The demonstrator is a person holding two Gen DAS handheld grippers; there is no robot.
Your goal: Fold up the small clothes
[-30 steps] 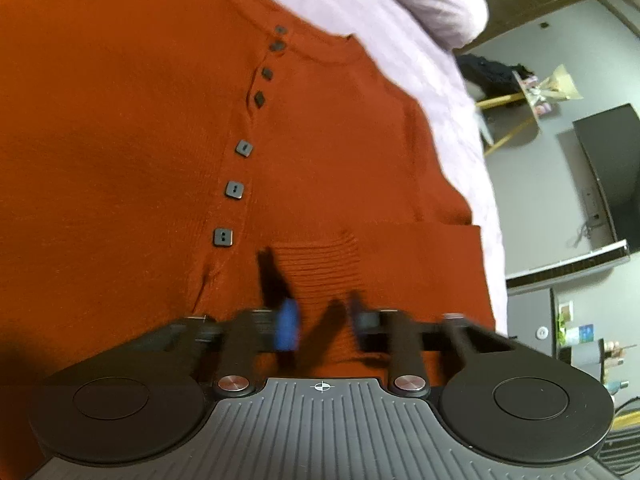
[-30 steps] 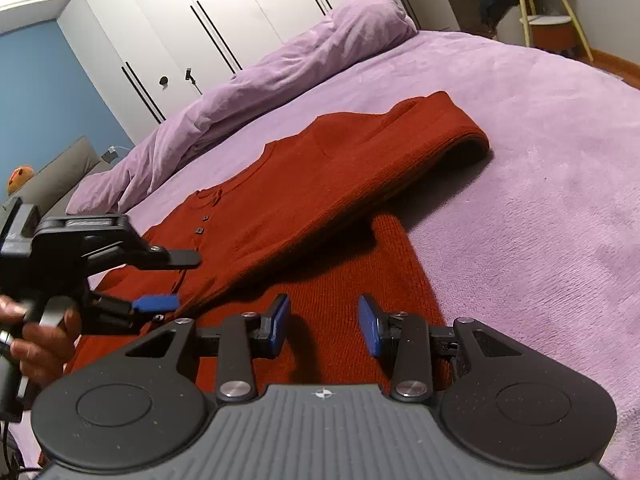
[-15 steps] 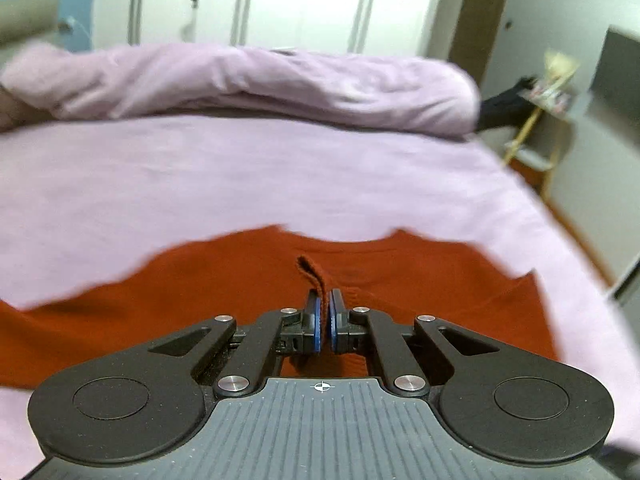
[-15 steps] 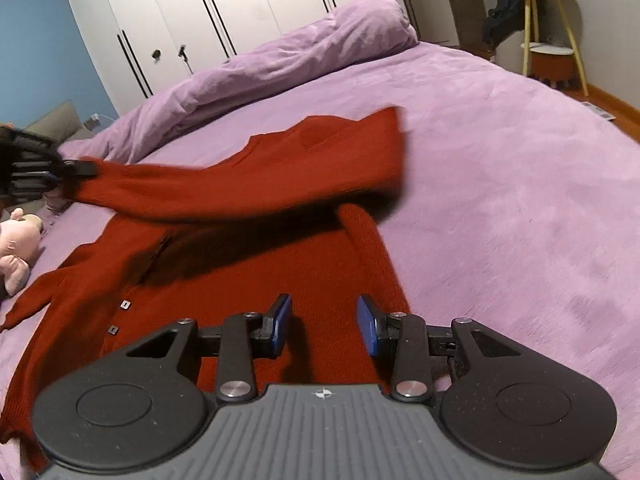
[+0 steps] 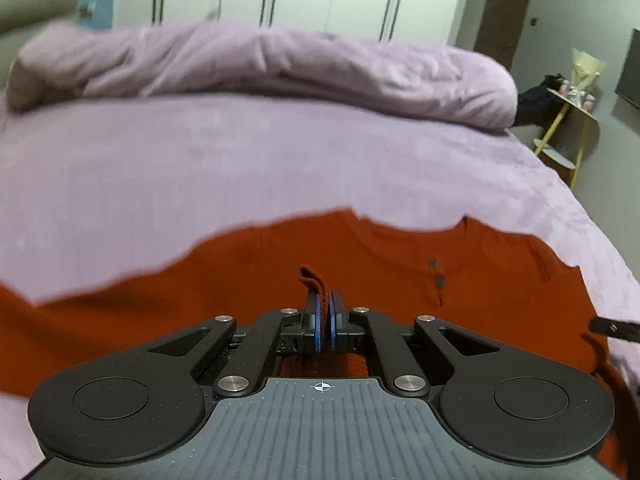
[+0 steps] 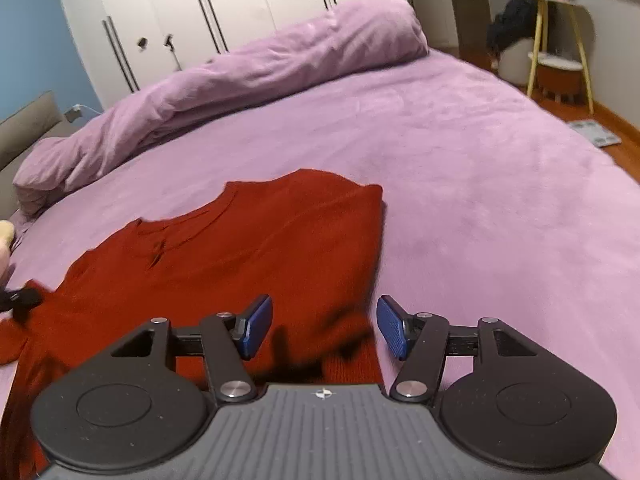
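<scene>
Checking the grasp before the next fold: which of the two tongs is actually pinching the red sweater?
The left tongs: blue pads shut on a tuft of red sweater. The right tongs hang open above it.

The red cardigan (image 5: 400, 264) is cut off by the lower and left edges of the left wrist view, and the left gripper (image 5: 324, 312) body covers its near portion. The pinched fold between the blue pads (image 5: 317, 320) is mostly hidden; only a small tuft shows above them. Two buttons (image 5: 437, 274) right of that tuft are too small to make out in shape. In the right wrist view, the cardigan's hem lies concealed behind the right gripper (image 6: 322, 330), and its left sleeve runs past the frame edge. A dark object (image 6: 18, 300) left of the cardigan is blurred and cropped; it cannot be identified. A pale item (image 6: 6, 240) above it is cropped likewise.
</scene>
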